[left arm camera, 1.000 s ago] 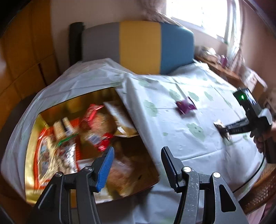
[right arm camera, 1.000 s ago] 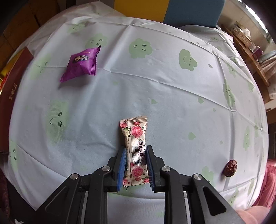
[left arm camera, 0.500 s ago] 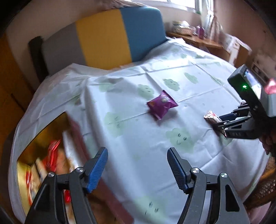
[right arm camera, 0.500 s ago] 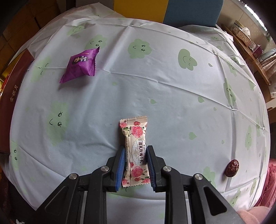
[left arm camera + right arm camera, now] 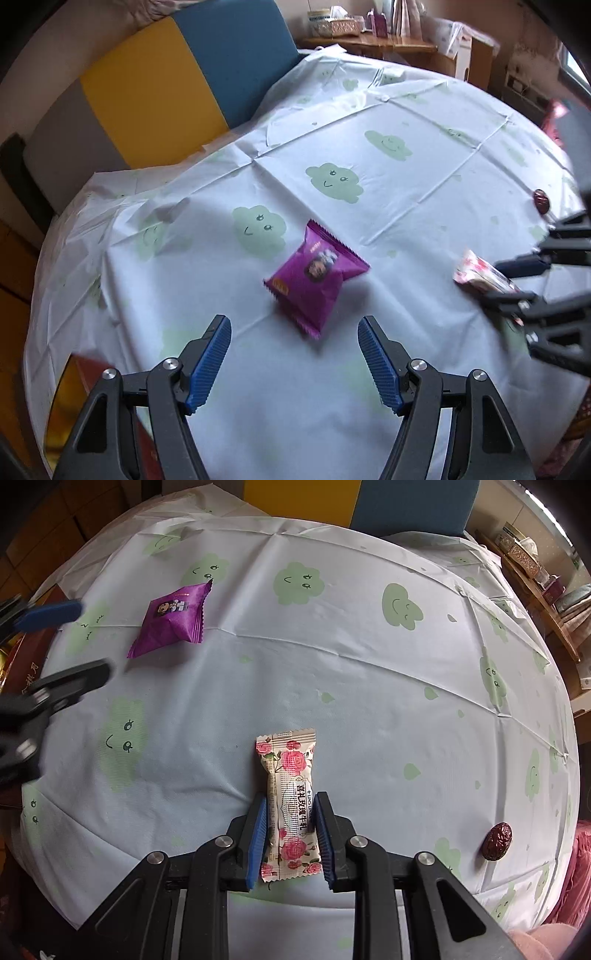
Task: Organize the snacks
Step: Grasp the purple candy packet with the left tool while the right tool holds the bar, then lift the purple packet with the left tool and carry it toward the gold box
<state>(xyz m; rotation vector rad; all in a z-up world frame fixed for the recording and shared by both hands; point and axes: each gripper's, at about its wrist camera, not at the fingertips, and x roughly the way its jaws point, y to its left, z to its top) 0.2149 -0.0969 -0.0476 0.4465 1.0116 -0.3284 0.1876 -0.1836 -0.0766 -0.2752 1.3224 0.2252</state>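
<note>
Right gripper [image 5: 290,825] around rose-print candy [image 5: 290,805]

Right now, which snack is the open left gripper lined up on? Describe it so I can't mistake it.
On the cloud-print tablecloth, look just ahead of the left gripper, whose jaws stand wide apart. There lies the purple packet, pillow-shaped with crimped ends. Unlike the rose-print packet in the right gripper or the small dark red date, it is solid purple.

Left wrist view looks down from close above the purple snack packet [image 5: 317,282], facing the sofa; right wrist view sits low, right of that packet [image 5: 170,619], also facing the sofa; both share it
</note>
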